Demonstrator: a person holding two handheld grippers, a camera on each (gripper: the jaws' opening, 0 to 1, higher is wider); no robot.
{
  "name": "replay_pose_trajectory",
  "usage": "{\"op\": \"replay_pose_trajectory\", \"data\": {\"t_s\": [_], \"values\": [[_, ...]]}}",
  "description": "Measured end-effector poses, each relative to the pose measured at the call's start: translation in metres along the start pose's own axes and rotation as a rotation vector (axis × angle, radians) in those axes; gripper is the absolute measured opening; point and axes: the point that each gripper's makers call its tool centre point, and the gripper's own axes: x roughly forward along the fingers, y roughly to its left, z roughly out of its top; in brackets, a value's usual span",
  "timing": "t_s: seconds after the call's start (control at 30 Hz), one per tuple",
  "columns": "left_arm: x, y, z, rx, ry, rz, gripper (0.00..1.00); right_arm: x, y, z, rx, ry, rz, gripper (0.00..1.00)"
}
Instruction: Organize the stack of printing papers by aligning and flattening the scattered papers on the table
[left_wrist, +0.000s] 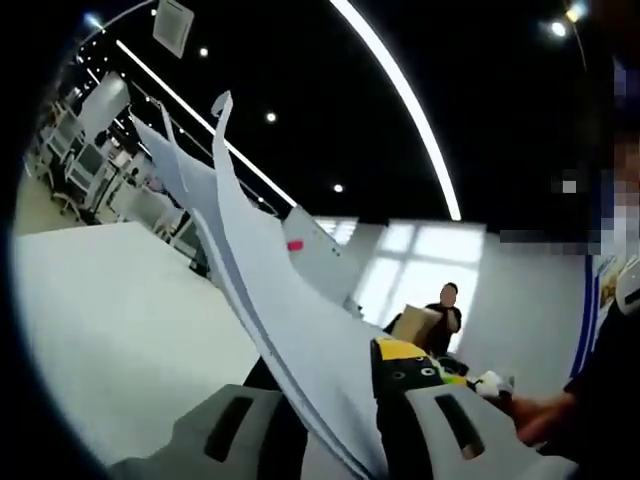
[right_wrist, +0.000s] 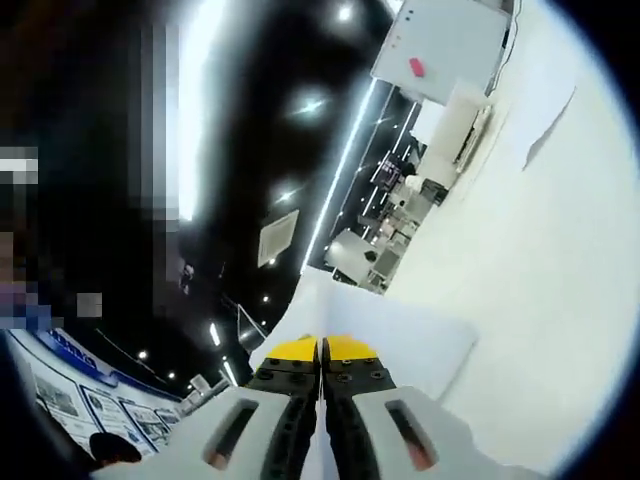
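While both tongs (left_wrist: 335, 420) (right_wrist: 322, 372) pinch them, the papers (left_wrist: 270, 300) rise curled, edges fanned

The white printing papers (left_wrist: 290, 320) are lifted off the table (left_wrist: 110, 330), standing on edge. Their top corners curl over. One more sheet (right_wrist: 400, 340) lies flat on the table.
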Motion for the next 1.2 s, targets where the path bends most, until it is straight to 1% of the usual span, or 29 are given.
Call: {"op": "replay_pose_trajectory", "data": {"t_s": [0.1,0.57,0.73,0.8,1.07,1.2], "values": [[-0.001,0.000,0.001,-0.014,-0.005,-0.005,0.25,0.000,-0.001,-0.003,0.006,0.005,0.000,0.00],[-0.001,0.001,0.001,-0.026,-0.002,-0.007,0.25,0.002,0.000,-0.013,0.043,0.022,0.005,0.00],[-0.001,0.000,0.000,-0.024,0.001,-0.014,0.25,0.004,0.004,-0.015,0.022,0.038,0.024,0.00],[-0.001,0.000,-0.001,-0.019,0.011,-0.016,0.21,0.005,0.004,-0.015,0.022,0.043,0.028,0.00],[-0.003,0.002,-0.001,-0.012,0.008,-0.014,0.10,0.003,-0.001,-0.022,0.037,0.059,0.020,0.00],[-0.003,0.002,-0.001,-0.006,0.007,-0.014,0.07,0.004,-0.003,-0.023,0.040,0.066,0.021,0.00]]}}
